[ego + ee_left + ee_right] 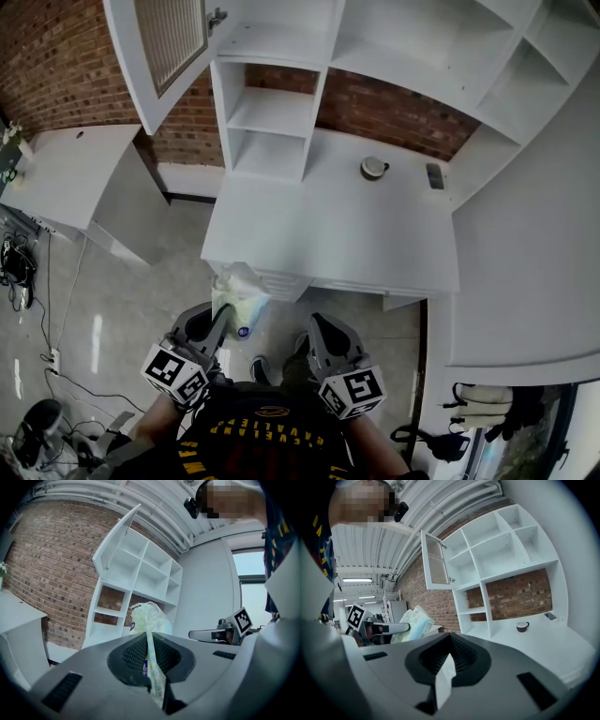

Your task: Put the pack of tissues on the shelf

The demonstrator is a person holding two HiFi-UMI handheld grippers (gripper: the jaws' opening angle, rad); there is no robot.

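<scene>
The left gripper [221, 321] is clamped on a thin edge of the pack of tissues [240, 294], which is held up in the air just short of the white desk's [328, 244] front edge. The right gripper [322, 330] hangs beside it, jaws drawn together on nothing. Beyond them, the white shelf [273, 113] stands on the desk, and a cup [374, 168] sits to its right.

Loft-style office or test room: brick wall [56, 66], white shelf unit [272, 112], white desk [356, 234], floor cables [13, 267], ceiling pipes [440, 508].
</scene>
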